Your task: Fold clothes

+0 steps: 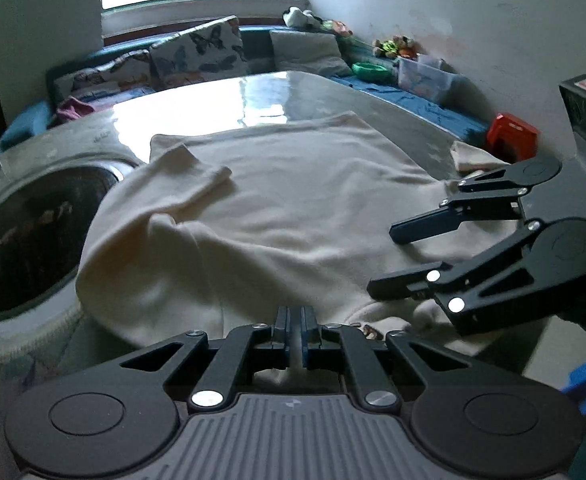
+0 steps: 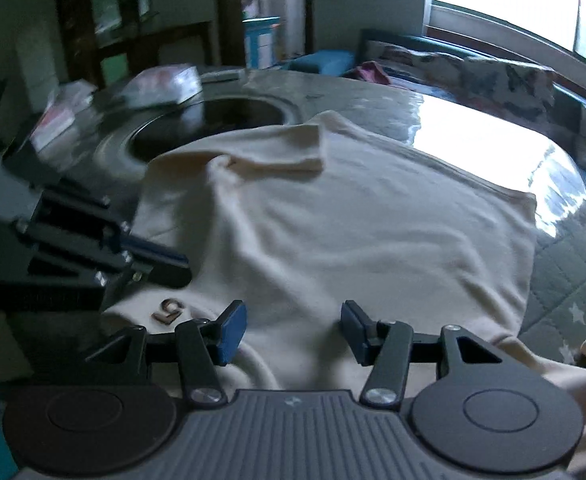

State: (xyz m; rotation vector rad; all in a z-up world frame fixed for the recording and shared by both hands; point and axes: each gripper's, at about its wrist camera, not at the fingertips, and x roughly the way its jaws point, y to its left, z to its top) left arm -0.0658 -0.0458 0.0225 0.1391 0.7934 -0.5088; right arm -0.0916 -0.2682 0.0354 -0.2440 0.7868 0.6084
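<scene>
— How do the grippers stand?
— The left gripper (image 1: 296,332) has its pads pressed together; whether cloth is pinched between them I cannot tell. The right gripper (image 2: 293,330) stands partly spread, nothing between its pads.
— And the garment?
— The cream shirt (image 2: 333,216) lies spread right under and ahead of both tools, one sleeve (image 1: 197,172) folded inward at the far side.
— Beyond it?
— A glossy table (image 1: 229,96), with a dark round basin (image 2: 213,120) sunk in it on the left gripper's side.
</scene>
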